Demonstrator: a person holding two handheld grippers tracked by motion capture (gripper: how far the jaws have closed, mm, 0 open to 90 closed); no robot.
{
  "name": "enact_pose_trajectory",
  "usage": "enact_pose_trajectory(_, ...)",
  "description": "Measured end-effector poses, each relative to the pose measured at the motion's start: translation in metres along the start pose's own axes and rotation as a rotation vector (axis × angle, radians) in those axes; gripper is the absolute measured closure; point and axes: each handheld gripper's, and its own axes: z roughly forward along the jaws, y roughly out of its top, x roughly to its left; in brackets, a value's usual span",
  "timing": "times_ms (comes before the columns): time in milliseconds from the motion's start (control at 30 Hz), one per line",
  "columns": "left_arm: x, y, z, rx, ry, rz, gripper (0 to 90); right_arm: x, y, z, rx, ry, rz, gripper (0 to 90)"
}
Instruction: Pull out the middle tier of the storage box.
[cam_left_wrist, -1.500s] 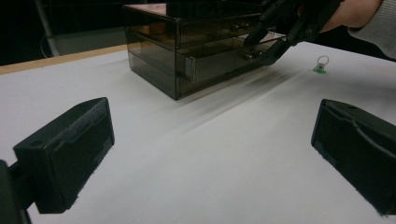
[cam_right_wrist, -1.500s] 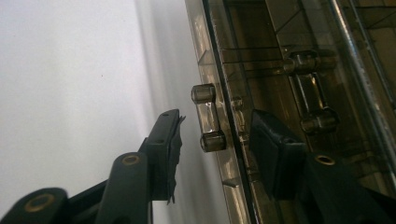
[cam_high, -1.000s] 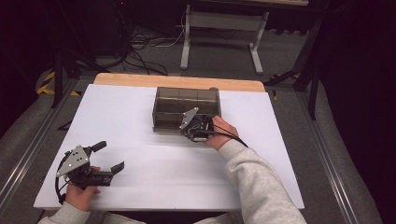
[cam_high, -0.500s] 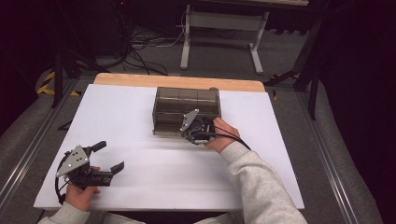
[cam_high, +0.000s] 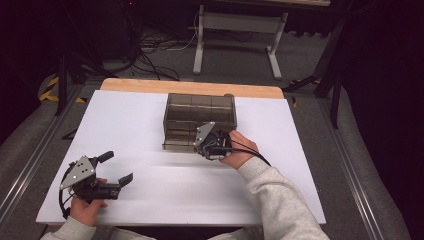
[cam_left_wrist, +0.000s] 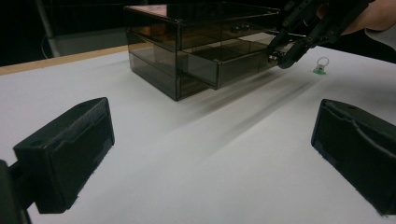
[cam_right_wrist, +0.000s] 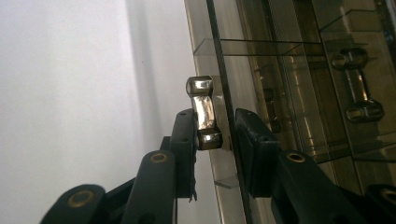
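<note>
White table (cam_high: 125, 125) | smoky clear drawer box (cam_high: 200, 117), chrome handle (cam_right_wrist: 204, 112) | right claw (cam_right_wrist: 215, 135) clamps handle | left claw (cam_left_wrist: 210, 154) open

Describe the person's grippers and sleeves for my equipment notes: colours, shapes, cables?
Both the left gripper and the right gripper are black, each topped by a grey three-cornered plate and trailing a black cable. The left gripper's jaws end in blocky black pads. The person wears a light grey sweatshirt; its right sleeve is loose and cuffed.
</note>
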Motion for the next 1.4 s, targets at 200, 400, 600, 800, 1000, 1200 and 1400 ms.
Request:
enact_pose_trajectory(200,0.0001,0.0000,0.0000,0.000,0.002,-0.001,0.3,0.0032,-0.0011,0.0000,0.008,0.012,-0.019,70.2)
enact_pose_trajectory(400,0.0001,0.0000,-0.0003,-0.001,0.002,-0.002,0.3,0.0065,0.0003,0.0006,0.025,0.035,0.005,70.9)
enact_pose_trajectory(600,0.0004,-0.0002,0.0002,-0.004,0.005,0.001,0.3,0.0059,0.0000,0.0025,0.016,0.040,0.006,71.1)
enact_pose_trajectory(800,0.0006,-0.0001,0.0001,-0.004,0.005,0.003,0.3,0.0058,-0.0006,0.0029,0.021,0.048,0.008,71.4)
enact_pose_trajectory(1000,0.0004,-0.0001,-0.0001,-0.005,0.007,0.001,0.3,0.0056,-0.0009,0.0029,0.020,0.053,0.012,71.3)
enact_pose_trajectory(1200,0.0006,-0.0001,-0.0001,-0.004,0.005,0.003,0.3,0.0066,-0.0013,0.0027,0.019,0.061,0.019,69.4)
enact_pose_trajectory(1400,0.0003,-0.0001,-0.0001,-0.005,0.008,0.000,0.3,0.0075,-0.0006,-0.0032,-0.014,0.054,0.031,63.1)
